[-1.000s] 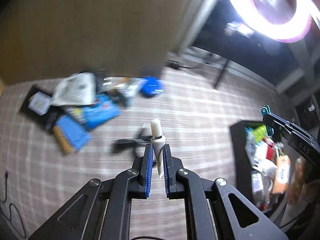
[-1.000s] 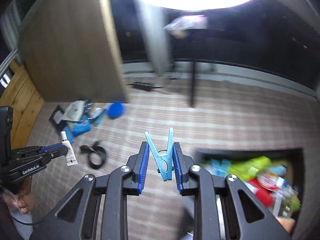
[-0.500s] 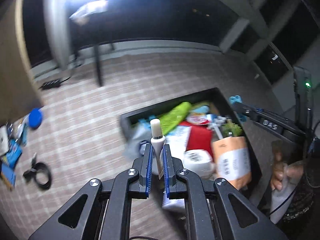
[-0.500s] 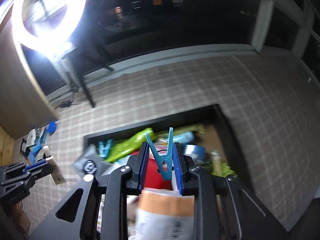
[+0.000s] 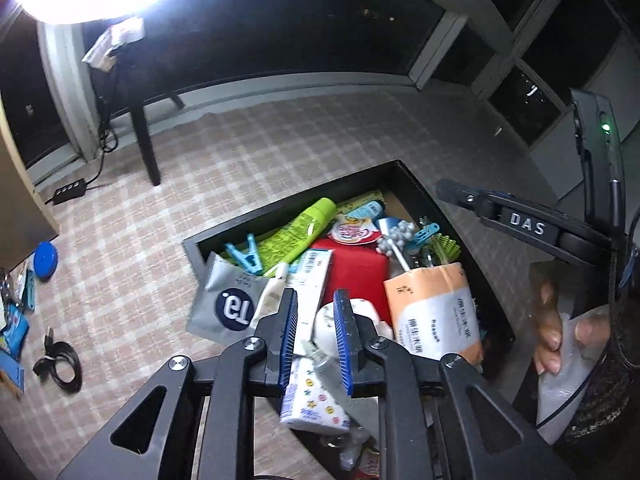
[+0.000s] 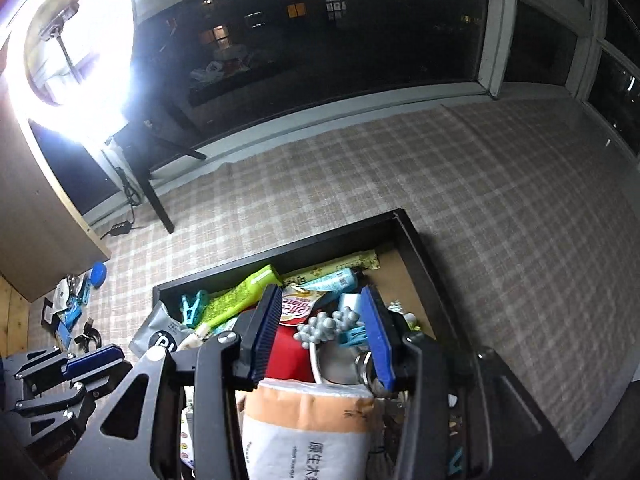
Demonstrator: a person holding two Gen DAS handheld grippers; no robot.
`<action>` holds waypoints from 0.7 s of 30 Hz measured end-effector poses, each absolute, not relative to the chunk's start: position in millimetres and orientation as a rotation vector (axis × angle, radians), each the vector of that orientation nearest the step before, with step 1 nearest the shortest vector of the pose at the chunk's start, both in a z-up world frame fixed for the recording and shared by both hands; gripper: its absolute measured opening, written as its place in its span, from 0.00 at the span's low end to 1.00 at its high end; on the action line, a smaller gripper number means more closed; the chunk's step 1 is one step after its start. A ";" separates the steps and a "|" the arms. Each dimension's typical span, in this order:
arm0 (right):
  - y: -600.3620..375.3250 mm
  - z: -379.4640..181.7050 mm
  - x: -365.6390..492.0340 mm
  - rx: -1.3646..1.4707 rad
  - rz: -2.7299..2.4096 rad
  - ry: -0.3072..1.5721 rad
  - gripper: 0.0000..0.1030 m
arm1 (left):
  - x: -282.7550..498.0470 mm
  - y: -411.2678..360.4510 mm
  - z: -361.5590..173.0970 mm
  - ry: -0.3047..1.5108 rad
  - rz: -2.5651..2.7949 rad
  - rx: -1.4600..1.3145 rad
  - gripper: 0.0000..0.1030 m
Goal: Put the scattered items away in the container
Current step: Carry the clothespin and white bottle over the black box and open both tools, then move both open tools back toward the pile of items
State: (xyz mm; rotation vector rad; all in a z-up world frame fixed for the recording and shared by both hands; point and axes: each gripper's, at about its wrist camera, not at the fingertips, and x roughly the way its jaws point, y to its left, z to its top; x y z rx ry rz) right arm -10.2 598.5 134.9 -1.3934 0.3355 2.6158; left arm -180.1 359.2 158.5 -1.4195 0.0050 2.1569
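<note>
Both grippers hang over the black container point(image 5: 288, 200), which is packed with several items. The jaws of my left gripper point(image 5: 314, 300) are opening and nothing is pressed between the pads. The white tube point(image 5: 274, 286) lies loose in the box just beyond them, against a grey pouch point(image 5: 228, 304). My right gripper point(image 6: 320, 300) is also opening wide over the box point(image 6: 280, 258), with nothing gripped. The light blue clothespin point(image 6: 352, 336) rests among the contents by a grey knobbed massager point(image 6: 324, 324). The clothespin point(image 5: 424, 236) shows in the left wrist view too.
On the checked floor at far left lie a blue lid point(image 5: 46, 254), a black cable coil point(image 5: 58, 364) and blue packets point(image 5: 12, 328). A power strip point(image 5: 70, 190) and a dark stand leg point(image 5: 146, 152) are behind. A person's hand point(image 5: 548, 344) is at right.
Both grippers swung from the floor by the scattered pile to above the box. The left let go of the white tube, the right let go of the blue clothespin; both jaws widened.
</note>
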 end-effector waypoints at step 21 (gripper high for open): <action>443.5 131.0 -42.4 -1.593 2.861 0.076 0.39 | -195.1 155.9 118.3 -0.177 2.433 -1.626 0.17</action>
